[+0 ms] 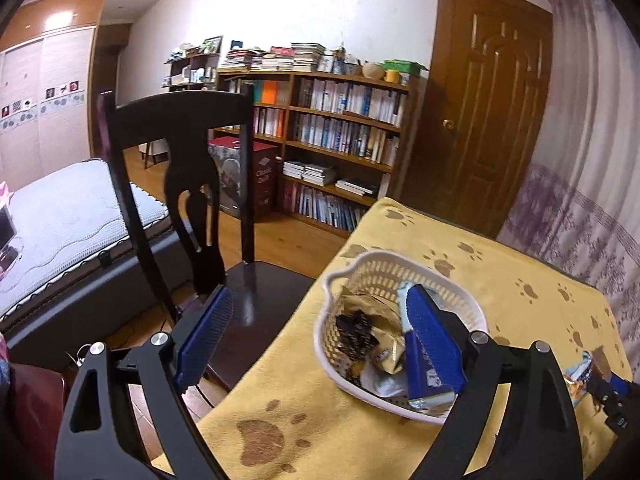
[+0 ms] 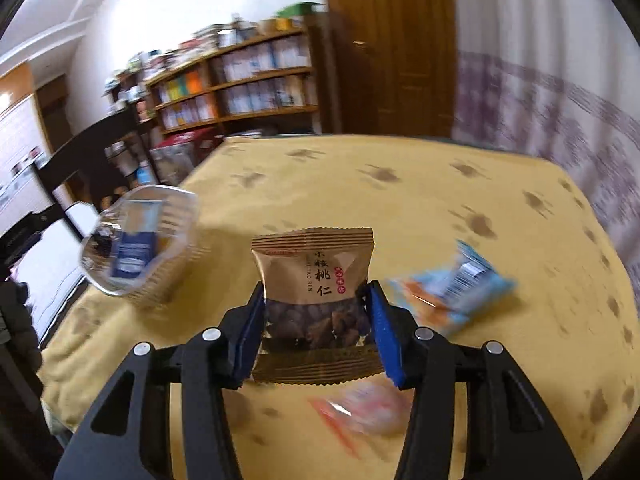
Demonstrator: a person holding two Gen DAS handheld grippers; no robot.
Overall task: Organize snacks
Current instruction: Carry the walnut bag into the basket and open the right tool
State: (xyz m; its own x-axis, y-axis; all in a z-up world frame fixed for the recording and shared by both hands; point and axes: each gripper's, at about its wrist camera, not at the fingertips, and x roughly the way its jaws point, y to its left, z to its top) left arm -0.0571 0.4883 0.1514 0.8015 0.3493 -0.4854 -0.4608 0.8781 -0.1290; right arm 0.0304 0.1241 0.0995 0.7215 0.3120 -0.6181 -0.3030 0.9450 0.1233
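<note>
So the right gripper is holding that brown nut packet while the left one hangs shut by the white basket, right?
Not quite: the left gripper is open, as the left wrist view shows, its fingers spread wide by the white basket. The right gripper does hold the brown nut packet.

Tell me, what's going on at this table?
A person is sorting snacks with two hand-held grippers. The right gripper is shut on a brown nut packet, held above the yellow tablecloth. The left gripper is open beside the white basket, which already holds several snacks. Two packets remain on the cloth.
</note>
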